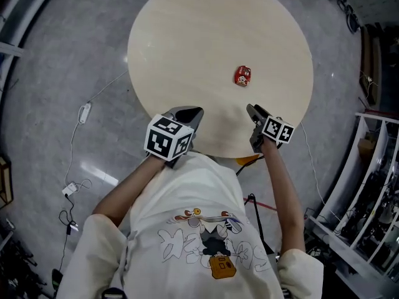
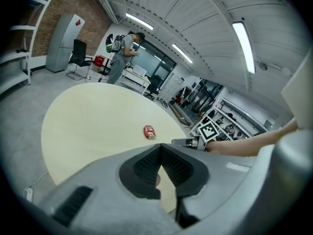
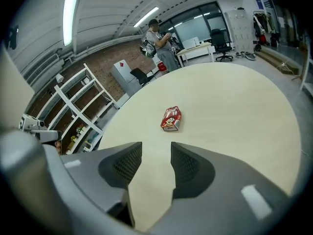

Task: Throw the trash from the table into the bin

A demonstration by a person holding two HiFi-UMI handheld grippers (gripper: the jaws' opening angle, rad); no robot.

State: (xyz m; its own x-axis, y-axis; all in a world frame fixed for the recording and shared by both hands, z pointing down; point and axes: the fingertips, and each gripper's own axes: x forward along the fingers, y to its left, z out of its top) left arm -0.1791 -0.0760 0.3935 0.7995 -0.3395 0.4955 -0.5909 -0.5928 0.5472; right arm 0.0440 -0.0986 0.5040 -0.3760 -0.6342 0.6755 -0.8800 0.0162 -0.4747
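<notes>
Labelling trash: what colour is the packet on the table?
Red packet with white print; clearest in right gripper view.

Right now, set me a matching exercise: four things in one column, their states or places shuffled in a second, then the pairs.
Things:
1. left gripper
2. right gripper
3. red packet
4. person with backpack

States or places:
A. jaws apart, nothing between them
B. lying on the round table
C. jaws together
D. standing beyond the table's far edge

Pairs: 1-C, 2-A, 3-B, 4-D
</notes>
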